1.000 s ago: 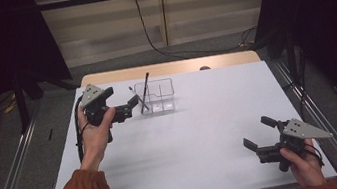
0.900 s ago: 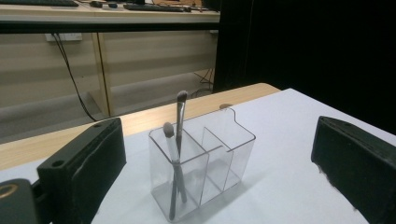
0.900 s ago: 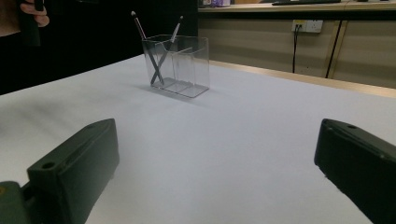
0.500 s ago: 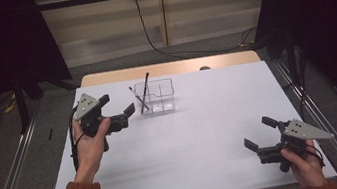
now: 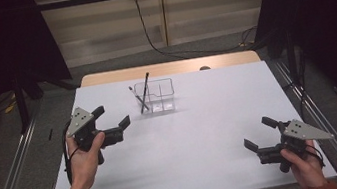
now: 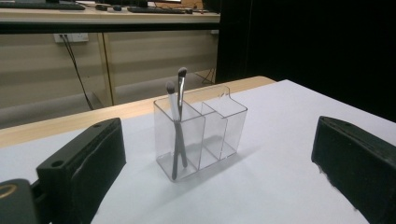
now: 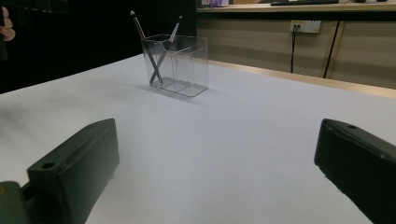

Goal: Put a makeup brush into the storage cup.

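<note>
A clear plastic organizer [image 5: 156, 96] with three compartments stands toward the far middle of the white table [image 5: 198, 135]. Two makeup brushes [image 5: 142, 94] lean crossed in its left compartment, also seen as brushes [image 6: 176, 126] in the left gripper view and brushes [image 7: 156, 46] in the right gripper view. My left gripper [image 5: 112, 118] is open and holds nothing, a short way left of and nearer than the organizer [image 6: 201, 133]. My right gripper [image 5: 259, 134] is open and holds nothing near the front right corner, far from the organizer [image 7: 175, 63].
A wooden strip [image 5: 167, 68] edges the table's far side, with a small dark object [image 5: 204, 68] on it. Metal rails [image 5: 10, 163] run along the floor on both sides. A black cable [image 5: 152, 31] hangs down the back wall.
My left gripper has drawn back from the organizer toward the front left, open throughout. The right gripper has stayed in place.
</note>
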{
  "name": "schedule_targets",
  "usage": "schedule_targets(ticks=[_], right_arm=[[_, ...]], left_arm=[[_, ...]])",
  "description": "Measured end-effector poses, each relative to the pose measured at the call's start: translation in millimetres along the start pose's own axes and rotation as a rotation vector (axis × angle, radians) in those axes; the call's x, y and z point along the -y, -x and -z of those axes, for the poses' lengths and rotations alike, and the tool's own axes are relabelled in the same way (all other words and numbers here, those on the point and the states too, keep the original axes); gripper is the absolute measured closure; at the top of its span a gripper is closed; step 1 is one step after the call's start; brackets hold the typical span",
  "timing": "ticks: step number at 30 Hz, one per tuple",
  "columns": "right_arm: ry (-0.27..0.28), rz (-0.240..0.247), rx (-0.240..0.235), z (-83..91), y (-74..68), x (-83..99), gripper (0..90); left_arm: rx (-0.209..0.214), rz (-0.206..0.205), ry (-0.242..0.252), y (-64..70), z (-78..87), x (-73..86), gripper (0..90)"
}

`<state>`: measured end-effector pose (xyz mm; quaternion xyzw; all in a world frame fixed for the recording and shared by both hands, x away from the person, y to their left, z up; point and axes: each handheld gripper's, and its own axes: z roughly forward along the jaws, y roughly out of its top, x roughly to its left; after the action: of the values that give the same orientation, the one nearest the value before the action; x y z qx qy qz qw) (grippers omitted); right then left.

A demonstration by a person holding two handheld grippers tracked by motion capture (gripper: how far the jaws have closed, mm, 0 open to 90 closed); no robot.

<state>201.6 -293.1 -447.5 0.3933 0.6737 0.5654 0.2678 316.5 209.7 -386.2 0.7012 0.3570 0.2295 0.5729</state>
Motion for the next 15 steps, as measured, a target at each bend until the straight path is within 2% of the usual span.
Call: schedule_targets(ticks=[10, 14, 15], right_arm=[[0.001, -0.003, 0.001, 0.1, -0.3, 0.0, 0.0], [-0.001, -0.001, 0.001, -0.2, -0.3, 0.1, 0.0], [0.000, -0.001, 0.000, -0.1, -0.3, 0.0, 0.0]], left_arm=[[-0.003, -0.008, -0.003, 3.9, 17.6, 11.0, 2.9], [0.004, 0.013, -0.012, 4.5, 25.6, 13.5, 2.9], [0.000, 0.008, -0.011, 5.0, 27.7, 14.1, 2.9]])
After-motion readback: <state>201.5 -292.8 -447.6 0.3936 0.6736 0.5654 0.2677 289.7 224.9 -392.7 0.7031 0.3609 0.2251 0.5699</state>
